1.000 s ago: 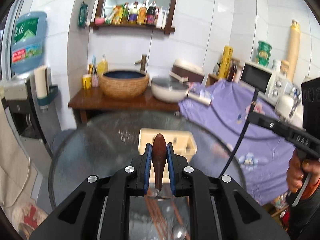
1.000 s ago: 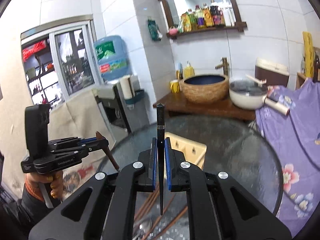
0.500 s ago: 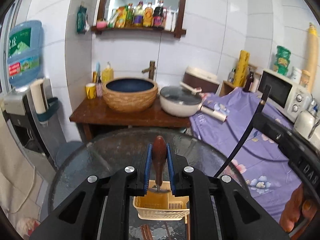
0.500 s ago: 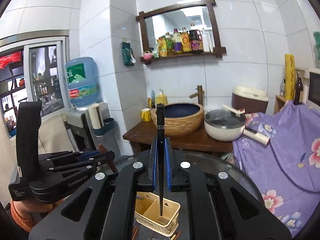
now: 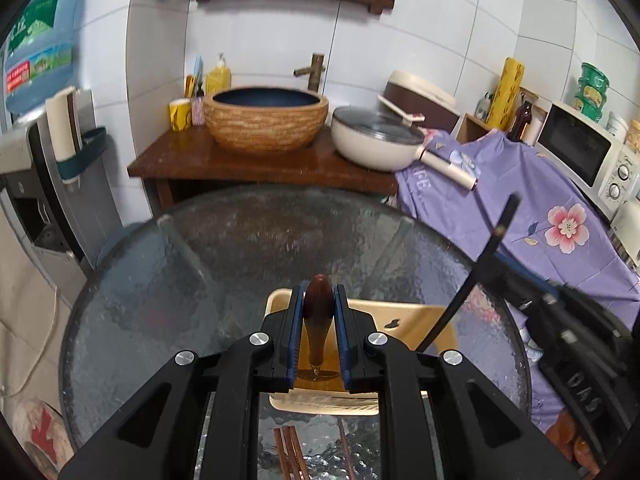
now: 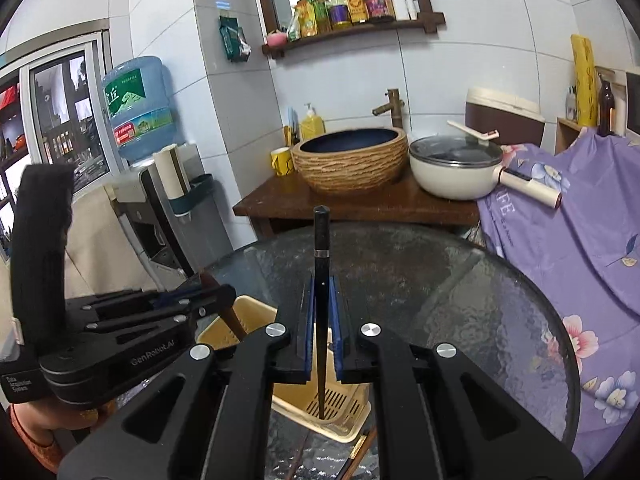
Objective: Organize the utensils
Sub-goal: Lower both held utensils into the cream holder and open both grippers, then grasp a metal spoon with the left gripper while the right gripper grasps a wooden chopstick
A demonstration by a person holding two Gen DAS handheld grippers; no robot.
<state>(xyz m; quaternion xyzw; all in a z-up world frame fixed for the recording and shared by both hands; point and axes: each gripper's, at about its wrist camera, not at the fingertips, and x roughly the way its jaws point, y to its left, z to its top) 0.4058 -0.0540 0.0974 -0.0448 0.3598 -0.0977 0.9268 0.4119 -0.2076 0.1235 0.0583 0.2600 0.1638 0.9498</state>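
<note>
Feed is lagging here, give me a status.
Left claw shut on brown-handled utensil, right claw shut on black chopstick. Both poised over yellow caddy. More chopsticks on table; nothing blocking.

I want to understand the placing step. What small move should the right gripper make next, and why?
Probably lower it a little and then open. The right gripper is shut on the black chopstick, which stands upright with its tip over the slotted floor of the yellow utensil basket on the glass table.
</note>
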